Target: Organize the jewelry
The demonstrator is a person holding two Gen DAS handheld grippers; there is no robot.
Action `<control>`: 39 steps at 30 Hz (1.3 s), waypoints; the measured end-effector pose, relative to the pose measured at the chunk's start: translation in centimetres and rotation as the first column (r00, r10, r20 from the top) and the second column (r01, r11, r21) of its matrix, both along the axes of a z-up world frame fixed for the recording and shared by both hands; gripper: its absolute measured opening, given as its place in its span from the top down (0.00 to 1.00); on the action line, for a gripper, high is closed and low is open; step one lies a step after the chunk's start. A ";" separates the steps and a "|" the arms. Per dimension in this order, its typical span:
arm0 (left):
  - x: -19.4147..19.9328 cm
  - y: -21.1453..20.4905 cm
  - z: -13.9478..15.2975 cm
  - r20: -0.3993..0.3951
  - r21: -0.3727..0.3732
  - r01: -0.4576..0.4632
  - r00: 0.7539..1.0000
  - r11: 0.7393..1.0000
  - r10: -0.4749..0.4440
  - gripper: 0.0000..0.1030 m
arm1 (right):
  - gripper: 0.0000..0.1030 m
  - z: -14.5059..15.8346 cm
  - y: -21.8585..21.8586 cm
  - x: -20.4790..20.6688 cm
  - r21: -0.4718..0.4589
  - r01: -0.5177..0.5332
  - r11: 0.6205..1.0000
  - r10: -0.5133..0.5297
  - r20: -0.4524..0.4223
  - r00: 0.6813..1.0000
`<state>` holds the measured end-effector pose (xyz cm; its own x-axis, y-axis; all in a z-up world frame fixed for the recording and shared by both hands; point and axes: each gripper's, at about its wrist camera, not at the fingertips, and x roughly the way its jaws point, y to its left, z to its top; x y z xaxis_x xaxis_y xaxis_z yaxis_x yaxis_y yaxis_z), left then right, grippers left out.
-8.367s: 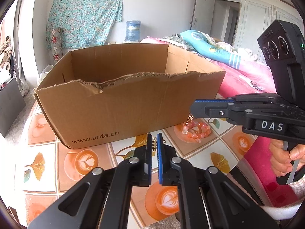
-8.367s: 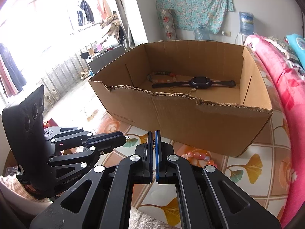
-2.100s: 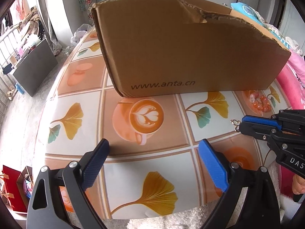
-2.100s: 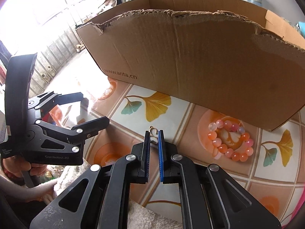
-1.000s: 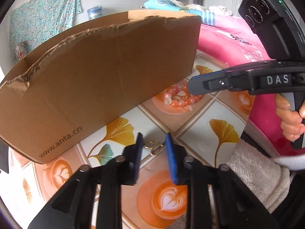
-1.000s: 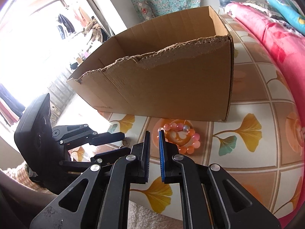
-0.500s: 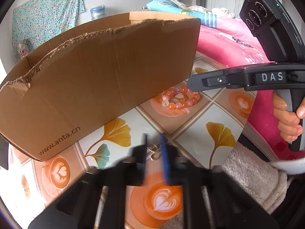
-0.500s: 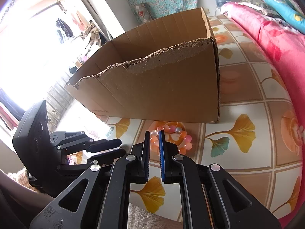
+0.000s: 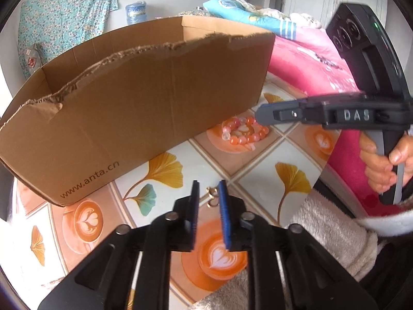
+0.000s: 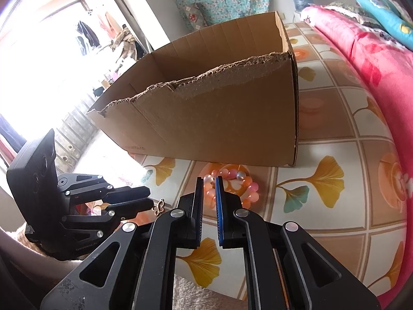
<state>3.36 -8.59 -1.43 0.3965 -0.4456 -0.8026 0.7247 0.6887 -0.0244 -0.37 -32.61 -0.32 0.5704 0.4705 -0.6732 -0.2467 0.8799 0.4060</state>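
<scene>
The left gripper (image 9: 208, 190) points down at the worktop (image 9: 260, 188), its jaws opening with a small gold clasp (image 9: 211, 198) lying between them; the pads do not press on it. In the right wrist view that clasp (image 10: 158, 206) sits just off the left gripper's tips. The right gripper (image 10: 208, 184) hangs a little above the worktop with its jaws nearly closed and gripping nothing. Just ahead of its tips lies the bracelet (image 10: 232, 186) of pink and orange beads, close against the near wall of the box (image 10: 219, 118). From the left gripper, the bracelet (image 9: 244, 134) is ahead and to the right, partly under the right gripper's fingers. A hand (image 9: 384, 160) squeezes the right gripper's handle.
</scene>
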 end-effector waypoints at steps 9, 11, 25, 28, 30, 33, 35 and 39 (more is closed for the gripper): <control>-0.2 -0.2 -0.5 -0.070 -0.008 0.017 0.997 1.000 -0.018 0.83 | 0.91 0.0 0.6 0.3 0.005 -0.007 1.000 0.007 0.004 1.000; 0.0 -0.2 -0.6 -0.099 -0.041 0.012 0.995 0.999 -0.016 0.83 | 0.91 0.0 0.6 0.4 0.004 -0.007 1.000 0.007 0.003 1.000; -0.1 -0.5 0.2 -0.087 -0.105 -0.010 0.996 0.994 0.001 0.83 | 0.90 -0.3 1.0 0.5 -0.009 -0.007 1.000 0.007 -0.009 1.000; 0.1 -0.3 0.2 -0.059 -0.076 -0.023 0.998 0.997 0.019 0.77 | 0.90 -0.4 1.0 0.6 -0.008 -0.008 1.000 0.008 -0.013 1.000; 0.1 -0.5 0.2 -0.038 -0.052 -0.037 0.999 0.998 0.035 0.75 | 0.90 -0.5 1.1 0.6 -0.008 -0.009 1.000 0.009 -0.013 1.000; 0.1 -1.0 -0.2 -0.030 -0.022 -0.051 0.998 0.998 0.050 0.74 | 0.90 -0.5 1.2 0.6 -0.008 -0.008 1.000 0.008 -0.012 1.000; 0.3 -1.3 -0.4 -0.014 -0.004 -0.062 0.998 0.998 0.062 0.74 | 0.90 -0.5 1.2 0.6 -0.008 -0.007 1.000 0.006 -0.013 1.000; 0.2 -1.7 -0.5 0.014 0.018 -0.083 0.996 0.996 0.083 0.74 | 0.90 -0.7 1.0 0.6 -0.006 -0.002 1.000 0.002 -0.015 1.000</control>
